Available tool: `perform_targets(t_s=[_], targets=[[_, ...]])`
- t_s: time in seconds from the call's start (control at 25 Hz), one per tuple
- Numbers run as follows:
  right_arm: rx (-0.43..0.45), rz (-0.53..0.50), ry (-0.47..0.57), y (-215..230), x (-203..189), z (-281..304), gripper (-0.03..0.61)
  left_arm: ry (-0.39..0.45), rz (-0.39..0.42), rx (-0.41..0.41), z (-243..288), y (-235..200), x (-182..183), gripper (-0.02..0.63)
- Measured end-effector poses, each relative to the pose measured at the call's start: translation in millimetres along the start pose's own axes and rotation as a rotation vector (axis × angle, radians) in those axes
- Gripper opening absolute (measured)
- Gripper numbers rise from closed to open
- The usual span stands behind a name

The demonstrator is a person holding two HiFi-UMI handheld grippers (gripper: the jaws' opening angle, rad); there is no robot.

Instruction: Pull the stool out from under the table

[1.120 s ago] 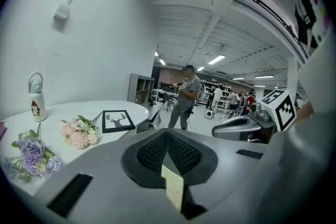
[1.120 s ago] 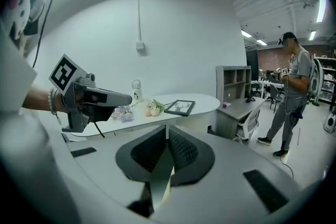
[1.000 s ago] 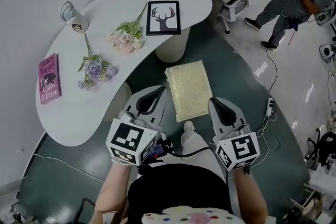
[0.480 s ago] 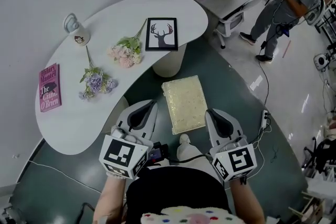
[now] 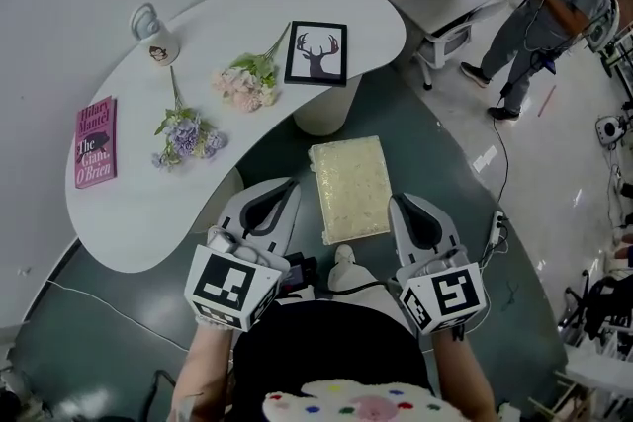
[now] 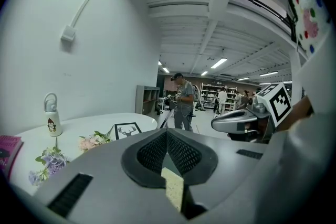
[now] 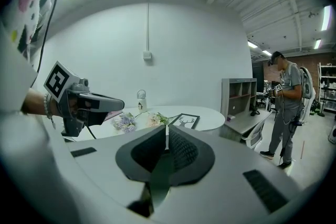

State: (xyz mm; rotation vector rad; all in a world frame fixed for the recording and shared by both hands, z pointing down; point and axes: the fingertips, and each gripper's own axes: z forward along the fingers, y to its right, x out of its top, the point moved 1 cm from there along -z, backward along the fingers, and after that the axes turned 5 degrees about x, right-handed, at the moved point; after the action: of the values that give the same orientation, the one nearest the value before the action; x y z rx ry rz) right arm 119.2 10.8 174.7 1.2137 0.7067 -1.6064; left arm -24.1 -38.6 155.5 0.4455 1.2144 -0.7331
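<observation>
The stool [image 5: 349, 190], with a pale yellow speckled rectangular seat, stands on the dark floor just off the white curved table [image 5: 148, 212], in front of its pedestal [image 5: 321, 109]. My left gripper [image 5: 281, 187] hovers by the seat's near left corner. Its jaws are shut with nothing between them. My right gripper [image 5: 403, 205] hangs by the near right corner, also shut and empty. In the left gripper view the closed left gripper [image 6: 167, 136] shows a strip of the seat [image 6: 173, 187] below it. The right gripper [image 7: 167, 140] points toward the table.
On the table lie a pink book [image 5: 95, 141], purple flowers [image 5: 185, 135], pink flowers [image 5: 245, 82], a framed deer picture [image 5: 316, 53] and a small white bottle [image 5: 153, 35]. A person [image 5: 539, 15] stands at the far right by an office chair [image 5: 445, 35]. A cable [image 5: 492, 227] runs over the floor.
Both grippers have lifted slightly and stay shut. The stool stands in the same place beside the table.
</observation>
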Motion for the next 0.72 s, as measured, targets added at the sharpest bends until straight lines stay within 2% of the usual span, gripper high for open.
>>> perform_targets(t_s=[0.72], targets=[[0.01,-0.034,-0.013,-4.4,-0.5,3.5,0.043,-0.018,0.005,-0.014,3.2,-1.3,-5.3,0.017]])
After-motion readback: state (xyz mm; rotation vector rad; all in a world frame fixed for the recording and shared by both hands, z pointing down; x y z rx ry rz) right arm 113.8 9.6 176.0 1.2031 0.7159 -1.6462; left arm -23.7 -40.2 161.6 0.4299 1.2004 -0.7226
